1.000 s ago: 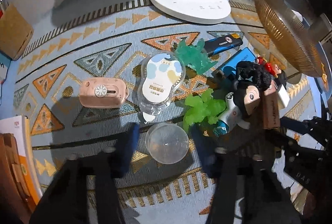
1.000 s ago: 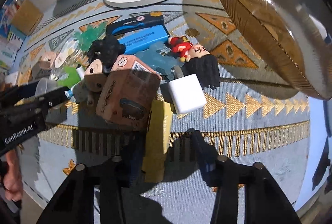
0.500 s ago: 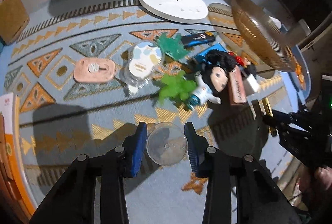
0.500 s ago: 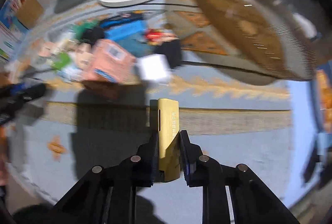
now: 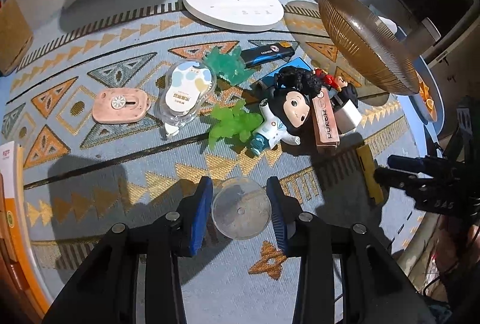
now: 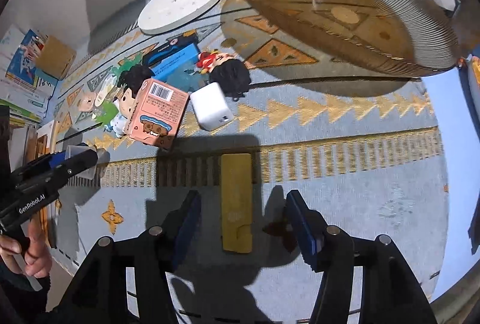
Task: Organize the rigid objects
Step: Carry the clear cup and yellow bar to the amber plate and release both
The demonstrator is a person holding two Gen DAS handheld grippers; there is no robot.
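My left gripper (image 5: 240, 208) is open around a clear plastic cup (image 5: 241, 208) that rests on the patterned rug; the pads stand just off its sides. My right gripper (image 6: 241, 219) is open, with a flat yellow box (image 6: 236, 201) lying on the rug between its fingers, untouched. That yellow box also shows in the left wrist view (image 5: 369, 174). Further back lies a cluster: a pink poker box (image 6: 156, 113), a white cube (image 6: 211, 106), a black-haired doll (image 5: 288, 113), green plastic plants (image 5: 231, 125), a blister pack (image 5: 186, 92) and a pink case (image 5: 120, 105).
A white fan base (image 5: 234, 5) stands at the back. An amber ribbed glass bowl (image 6: 345, 8) hangs tilted at the right. Blue and black boxes (image 5: 270, 52) lie behind the doll. Books (image 5: 9, 174) sit at the left rug edge. The other gripper (image 6: 45, 177) shows at the left.
My right gripper has opened and let go of the yellow box, which now lies on the rug. My left gripper has opened slightly around the clear cup, now set on the rug.
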